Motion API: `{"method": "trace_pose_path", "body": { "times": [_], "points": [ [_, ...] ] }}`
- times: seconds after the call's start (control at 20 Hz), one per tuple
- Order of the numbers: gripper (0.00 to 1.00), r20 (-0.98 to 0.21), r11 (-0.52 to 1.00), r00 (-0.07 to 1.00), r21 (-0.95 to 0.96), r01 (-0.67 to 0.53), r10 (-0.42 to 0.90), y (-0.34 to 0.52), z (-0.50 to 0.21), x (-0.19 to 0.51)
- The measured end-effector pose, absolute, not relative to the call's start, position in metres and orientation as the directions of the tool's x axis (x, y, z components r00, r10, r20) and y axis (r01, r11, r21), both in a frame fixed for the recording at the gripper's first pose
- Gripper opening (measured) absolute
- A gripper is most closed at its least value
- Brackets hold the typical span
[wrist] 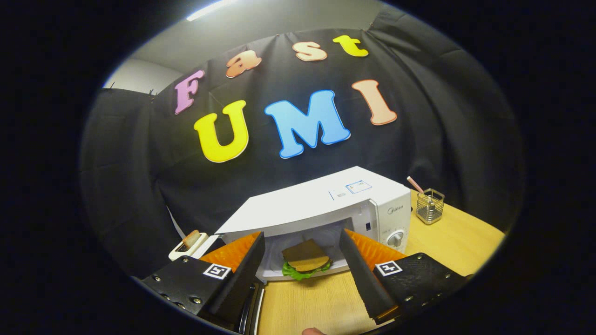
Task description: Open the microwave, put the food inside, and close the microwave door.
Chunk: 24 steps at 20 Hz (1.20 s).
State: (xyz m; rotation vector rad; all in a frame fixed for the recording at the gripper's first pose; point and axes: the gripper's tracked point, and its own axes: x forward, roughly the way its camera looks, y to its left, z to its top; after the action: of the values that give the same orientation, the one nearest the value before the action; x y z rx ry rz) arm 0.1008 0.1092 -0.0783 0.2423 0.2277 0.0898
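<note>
Beyond the spread, empty gripper (302, 253), the sandwich (305, 260) sits inside the open microwave (326, 204)

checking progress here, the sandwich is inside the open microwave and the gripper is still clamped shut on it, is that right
Not quite. The gripper view shows the sandwich inside the open microwave, but the gripper is not clamped on it: its fingers are spread open, apart from the sandwich, which lies just ahead of and between them.
</note>
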Motion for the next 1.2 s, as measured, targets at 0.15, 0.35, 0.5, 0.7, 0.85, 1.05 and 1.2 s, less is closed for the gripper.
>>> {"method": "trace_pose_path", "body": {
  "times": [0.15,0.35,0.5,0.7,0.85,1.05,1.2],
  "points": [
    [0.97,-0.177,0.969,0.971,0.213,-0.124,0.163,0.12,-0.049,0.077],
    [0.97,-0.137,0.971,0.965,0.117,-0.207,0.223,0.137,-0.023,0.046],
    [0.97,-0.102,0.963,0.958,0.068,-0.262,0.268,0.154,-0.004,0.031],
    [0.97,-0.072,0.932,0.932,0.102,-0.348,0.356,0.187,0.009,0.003],
    [0.97,-0.051,0.914,0.914,0.077,-0.397,0.402,0.209,0.015,-0.009],
    [0.78,-0.061,0.877,0.876,0.074,-0.475,0.479,0.245,0.011,-0.023],
    [0.41,-0.062,0.846,0.844,0.073,-0.528,0.532,0.272,0.012,-0.037]
  ]
}}
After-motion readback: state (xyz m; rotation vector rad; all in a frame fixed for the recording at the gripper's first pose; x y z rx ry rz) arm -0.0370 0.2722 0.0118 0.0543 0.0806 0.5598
